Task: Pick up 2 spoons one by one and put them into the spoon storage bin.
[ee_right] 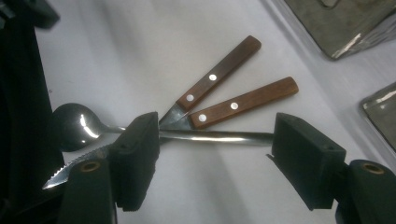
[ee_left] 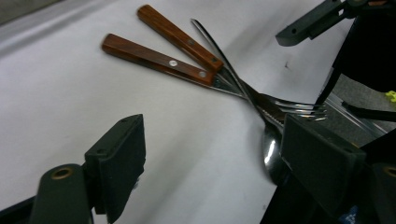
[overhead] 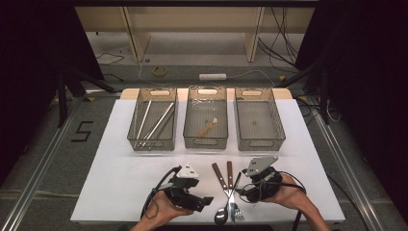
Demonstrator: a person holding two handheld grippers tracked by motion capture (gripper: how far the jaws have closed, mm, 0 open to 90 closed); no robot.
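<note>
The right claw (ee_right: 212,158) gapes wide around the spoon (ee_right: 77,126) handle, not gripping. The left claw (ee_left: 210,163) is wide, empty. The spoon, fork (ee_left: 299,108) and knife (ee_right: 187,100) lie crossed on the worktop (overhead: 125,168).

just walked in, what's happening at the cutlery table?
A person holds a gripper in each hand over a crossed pile of cutlery at the near edge of the table: a spoon, a fork and a serrated knife. The right gripper has its jaws open around the spoon's handle, not clamped. The left gripper is open beside the pile. Three bins sit behind; the left bin holds long sticks, the middle bin one small utensil.
</note>
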